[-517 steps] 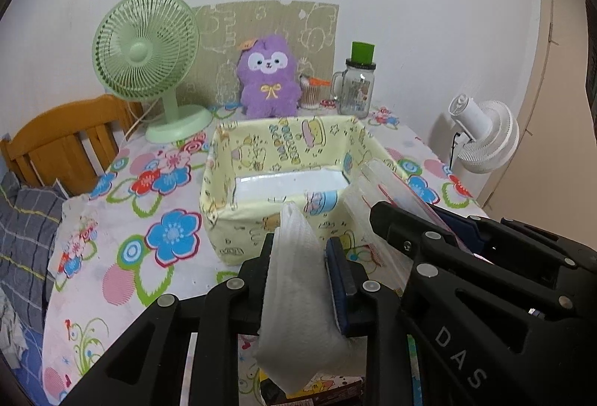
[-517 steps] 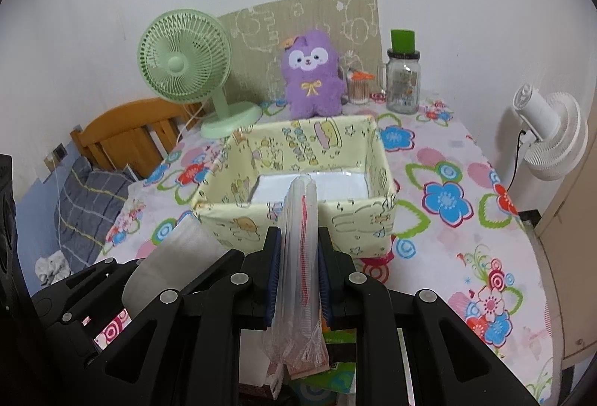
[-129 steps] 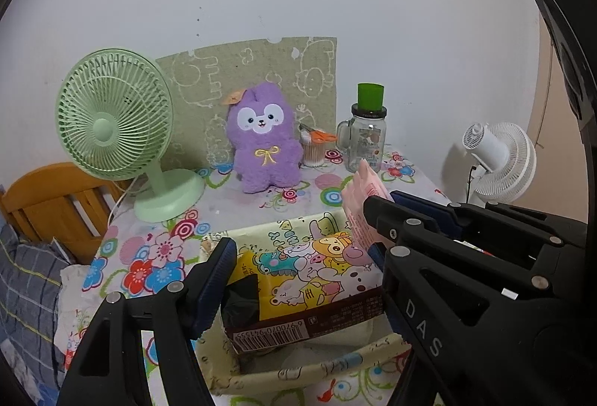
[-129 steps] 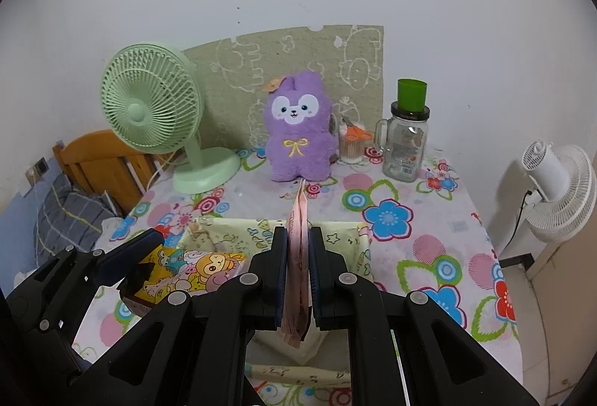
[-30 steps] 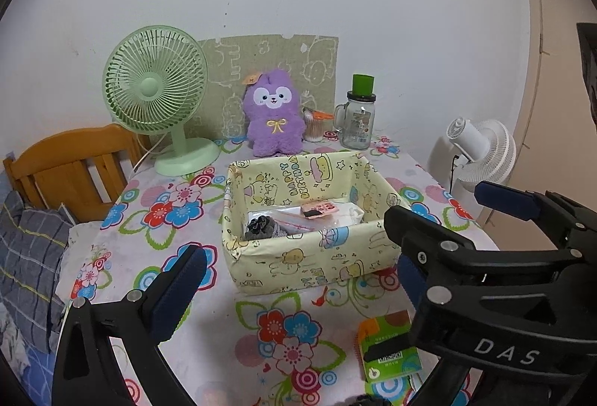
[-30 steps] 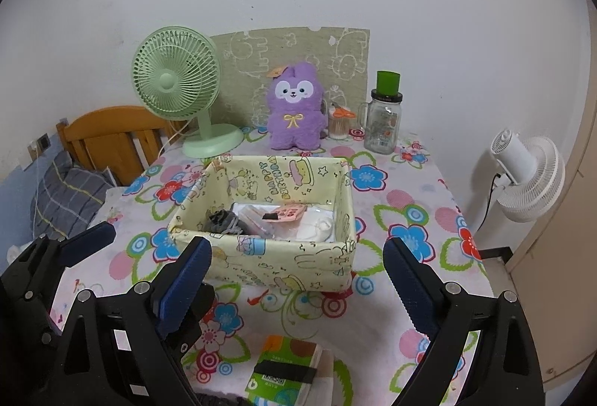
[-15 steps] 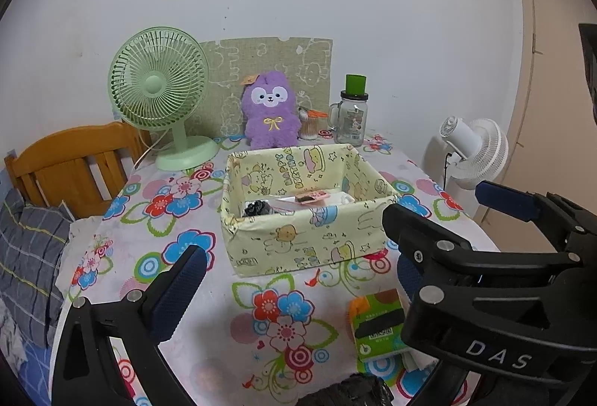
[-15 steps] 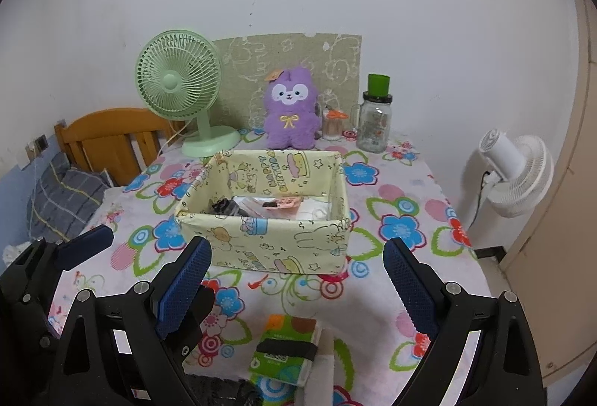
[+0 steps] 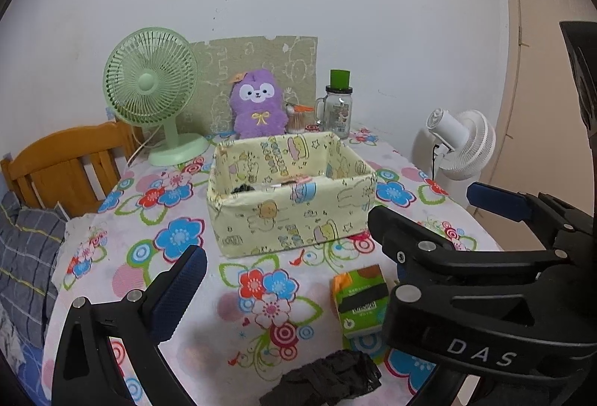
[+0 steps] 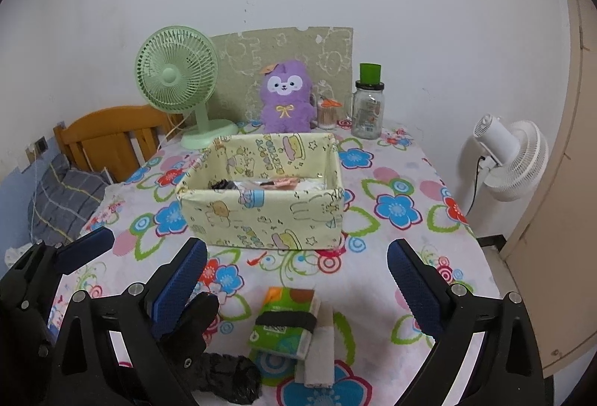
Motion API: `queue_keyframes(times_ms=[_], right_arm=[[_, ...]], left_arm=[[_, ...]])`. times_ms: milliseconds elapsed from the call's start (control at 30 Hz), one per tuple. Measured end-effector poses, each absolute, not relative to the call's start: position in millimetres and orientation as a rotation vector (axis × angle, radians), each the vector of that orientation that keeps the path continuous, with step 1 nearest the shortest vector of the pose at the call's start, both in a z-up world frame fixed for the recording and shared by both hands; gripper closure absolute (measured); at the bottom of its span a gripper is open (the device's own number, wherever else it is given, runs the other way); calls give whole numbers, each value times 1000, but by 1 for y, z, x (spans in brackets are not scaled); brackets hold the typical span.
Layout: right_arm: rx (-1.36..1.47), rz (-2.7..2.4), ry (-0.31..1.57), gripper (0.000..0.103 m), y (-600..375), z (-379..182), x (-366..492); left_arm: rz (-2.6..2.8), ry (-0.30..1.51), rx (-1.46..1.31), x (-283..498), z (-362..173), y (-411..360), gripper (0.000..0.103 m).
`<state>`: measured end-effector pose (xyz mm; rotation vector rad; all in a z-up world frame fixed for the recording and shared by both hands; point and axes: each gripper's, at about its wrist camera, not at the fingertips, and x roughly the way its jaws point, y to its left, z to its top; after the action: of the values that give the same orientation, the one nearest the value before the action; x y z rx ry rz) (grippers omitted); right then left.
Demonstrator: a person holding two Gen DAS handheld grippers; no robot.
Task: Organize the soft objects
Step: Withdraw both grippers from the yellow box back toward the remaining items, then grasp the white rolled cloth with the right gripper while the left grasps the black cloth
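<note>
From my left wrist camera, the left gripper [image 9: 287,264] fills the bottom of the frame with its jaws spread wide and nothing between them; the right gripper [image 10: 296,266] reads the same way in the right wrist view, jaws wide apart and empty. The yellow cartoon-print box [image 9: 291,212] sits in the centre of both frames on the flowered tablecloth [image 9: 164,241], and over its front wall I can make out a dark item, a pink packet and something clear lying inside, though not well enough to name them. Lower centre-right in the left view, a green tissue pack [image 9: 360,299] with a black band across it lies flat on the cloth, well apart from the box. In the right view I see a folded white cloth [image 10: 319,346] touching that pack's right edge. A black crumpled soft thing [image 9: 324,380] lies at the bottom edge of the left frame, just below the pack. Along the upper middle I have a green desk fan [image 9: 151,88], a purple plush toy [image 9: 257,105] and a glass jar with a green lid [image 9: 337,105], with a white fan [image 9: 464,144] at the right.
</note>
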<state>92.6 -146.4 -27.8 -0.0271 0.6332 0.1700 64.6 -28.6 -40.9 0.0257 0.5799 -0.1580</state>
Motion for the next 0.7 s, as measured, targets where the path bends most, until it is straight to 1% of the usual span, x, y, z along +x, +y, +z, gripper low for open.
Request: queue_keyframes(times_ms=[700], right_arm=[[-8, 182, 668, 4, -148, -66, 67]], left_arm=[[-129, 620, 11, 39, -79, -31, 0]])
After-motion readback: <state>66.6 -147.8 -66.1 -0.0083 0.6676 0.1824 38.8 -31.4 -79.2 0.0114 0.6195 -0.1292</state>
